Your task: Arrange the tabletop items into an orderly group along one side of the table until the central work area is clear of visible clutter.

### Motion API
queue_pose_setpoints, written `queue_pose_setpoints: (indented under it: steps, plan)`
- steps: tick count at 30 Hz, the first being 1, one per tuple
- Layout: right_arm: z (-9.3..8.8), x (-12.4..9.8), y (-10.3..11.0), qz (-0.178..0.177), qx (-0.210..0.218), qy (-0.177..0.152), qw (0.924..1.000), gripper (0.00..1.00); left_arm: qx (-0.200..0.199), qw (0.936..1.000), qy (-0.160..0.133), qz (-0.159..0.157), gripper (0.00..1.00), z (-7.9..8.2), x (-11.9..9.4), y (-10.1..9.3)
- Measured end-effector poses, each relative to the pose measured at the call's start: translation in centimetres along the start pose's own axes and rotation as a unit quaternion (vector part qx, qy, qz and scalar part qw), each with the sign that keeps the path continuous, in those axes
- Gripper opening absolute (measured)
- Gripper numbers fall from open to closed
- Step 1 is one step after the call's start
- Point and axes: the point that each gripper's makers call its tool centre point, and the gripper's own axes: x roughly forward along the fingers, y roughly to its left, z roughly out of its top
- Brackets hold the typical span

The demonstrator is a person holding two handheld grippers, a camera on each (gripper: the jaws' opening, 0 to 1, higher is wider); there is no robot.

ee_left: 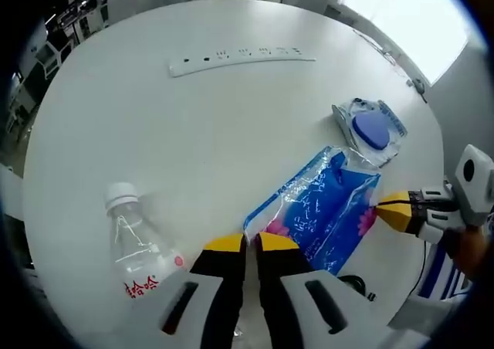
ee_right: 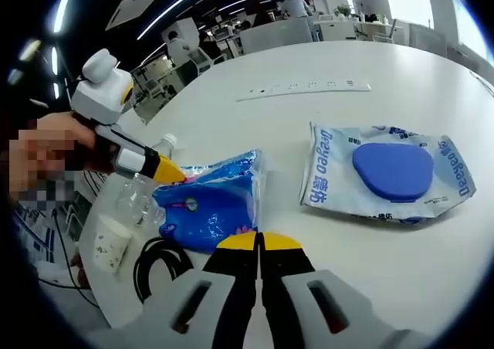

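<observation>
At blue pouch [ee_left: 324,210] — left gripper [ee_left: 252,242] jaws closed | right gripper [ee_right: 260,242] likewise

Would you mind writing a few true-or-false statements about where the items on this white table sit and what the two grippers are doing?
1. The clear water bottle lies on its side with a white cap. True.
2. The power strip lies on top of the blue pouch. False: it lies apart, farther up the table.
3. The left gripper has its jaws wide open. False: the yellow tips are closed together at the pouch's edge.
4. The clear packet with the blue oval item lies beside the blue pouch. True.
5. The right gripper holds the paper cup. False: the cup stands near the table's edge, away from it.
</observation>
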Motion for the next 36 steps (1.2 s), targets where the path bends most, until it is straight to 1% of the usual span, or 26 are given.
queue_pose_setpoints:
  steps: [3, 9, 17, 27, 30, 36]
  plan:
    - [0.5, -0.3, 0.1, 0.001, -0.002, -0.006, 1.0000, 0.00, 0.002, 1.0000, -0.007, 0.001, 0.01, 0.5, -0.4, -0.1]
    - [1.3, -1.2, 0.0, 0.000, -0.003, -0.017, 0.9998, 0.00, 0.007, 0.9998, -0.019, -0.001, 0.00, 1.3, -1.4, -1.0]
    - [2.3, -2.4, -0.3, 0.001, -0.002, -0.030, 0.9996, 0.00, 0.014, 0.9993, -0.032, -0.007, 0.00, 2.4, -2.1, -2.0]
    - [3.5, -4.4, -1.4, -0.005, -0.004, -0.047, 0.9989, 0.00, 0.027, 0.9980, -0.053, -0.020, 0.00, 3.8, -3.7, -4.8]
    - [3.8, -5.1, -1.9, -0.009, -0.004, -0.053, 0.9985, 0.00, 0.030, 0.9975, -0.059, -0.024, 0.00, 4.2, -3.9, -5.6]
    - [4.5, -7.1, -3.4, -0.020, -0.002, -0.067, 0.9976, 0.00, 0.045, 0.9960, -0.069, -0.034, 0.00, 5.4, -4.4, -8.0]
